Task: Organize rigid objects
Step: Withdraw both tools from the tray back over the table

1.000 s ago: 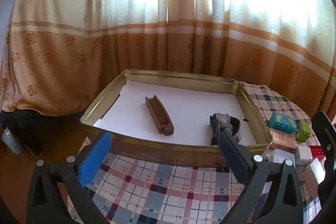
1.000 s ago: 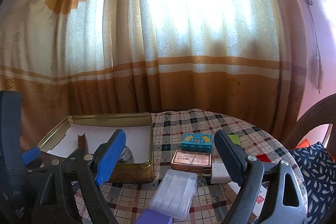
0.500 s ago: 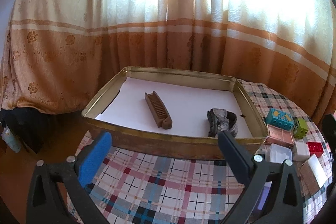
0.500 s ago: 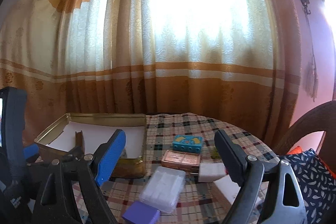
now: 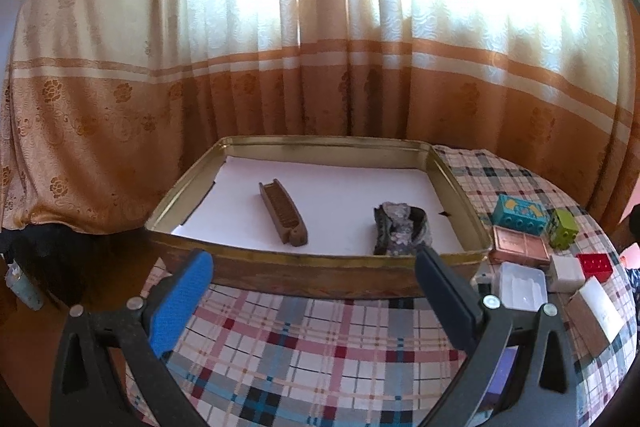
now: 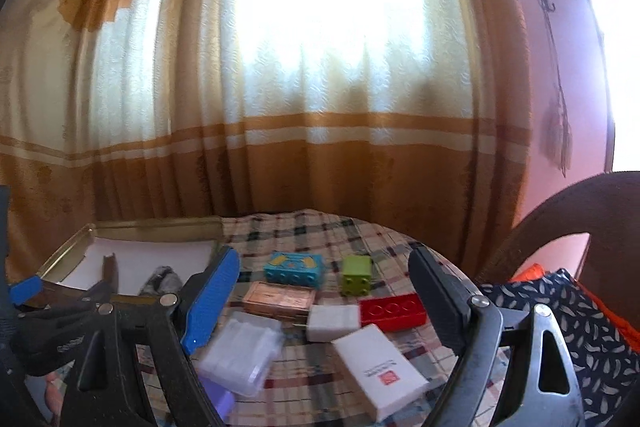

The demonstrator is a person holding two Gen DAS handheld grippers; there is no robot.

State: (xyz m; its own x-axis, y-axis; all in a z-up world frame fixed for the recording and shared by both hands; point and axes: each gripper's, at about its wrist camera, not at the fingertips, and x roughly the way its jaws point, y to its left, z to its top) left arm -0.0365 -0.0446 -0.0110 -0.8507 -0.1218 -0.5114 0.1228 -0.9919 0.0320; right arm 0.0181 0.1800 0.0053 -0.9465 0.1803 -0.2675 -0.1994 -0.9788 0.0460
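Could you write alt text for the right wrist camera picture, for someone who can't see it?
An open, empty right gripper hovers over a checked tablecloth strewn with small boxes and toy bricks. A gold tin tray sits left, curtains behind.

Bare checked cloth (image 5: 320, 355) lies open before the tin tray (image 5: 312, 273), whose near wall bars level entry.

One gold tin tray (image 5: 456, 187) holds two things: one brown comb (image 5: 282, 213) and one grey lump (image 5: 400, 229). Outside it on the counter lie three toy bricks, one blue (image 6: 294, 267), one green (image 6: 356, 275), one red (image 6: 392, 311); one copper box (image 6: 278, 301); one clear plastic case (image 6: 240, 351); two white boxes (image 6: 333, 321) (image 6: 378, 371); one purple block (image 6: 216, 399).
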